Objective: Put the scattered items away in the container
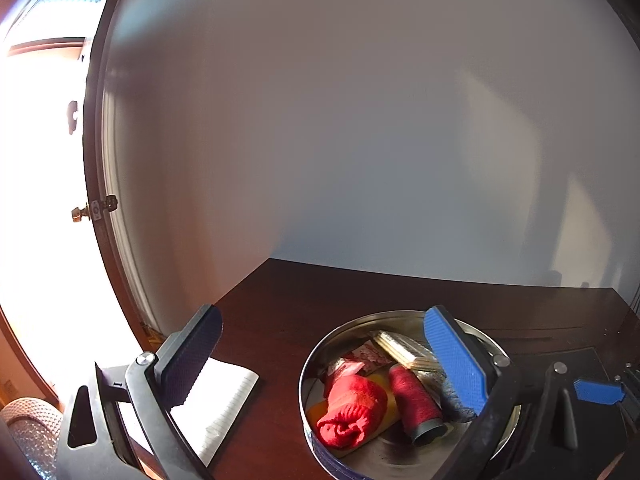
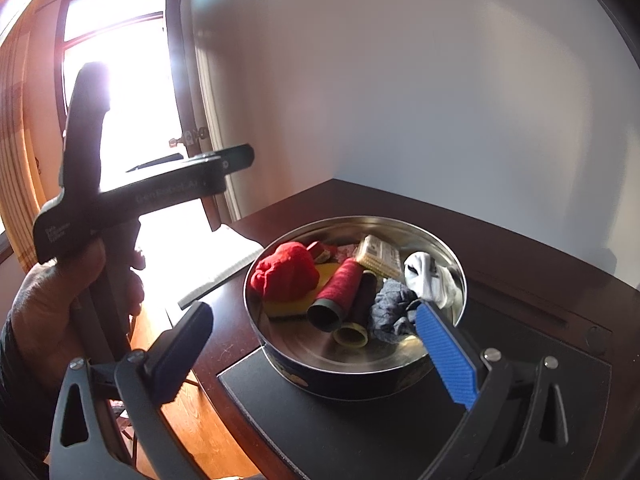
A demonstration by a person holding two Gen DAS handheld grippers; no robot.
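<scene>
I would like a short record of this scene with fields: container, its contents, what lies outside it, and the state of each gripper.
container: round metal tin, standing on a black mat on the dark wooden table
contents: red cloth, red thread spool, dark spool, grey cloth, white sock, yellow sponge, pale box
outside: lined notepad, left of the tin
left gripper: open, empty
right gripper: open, empty
</scene>
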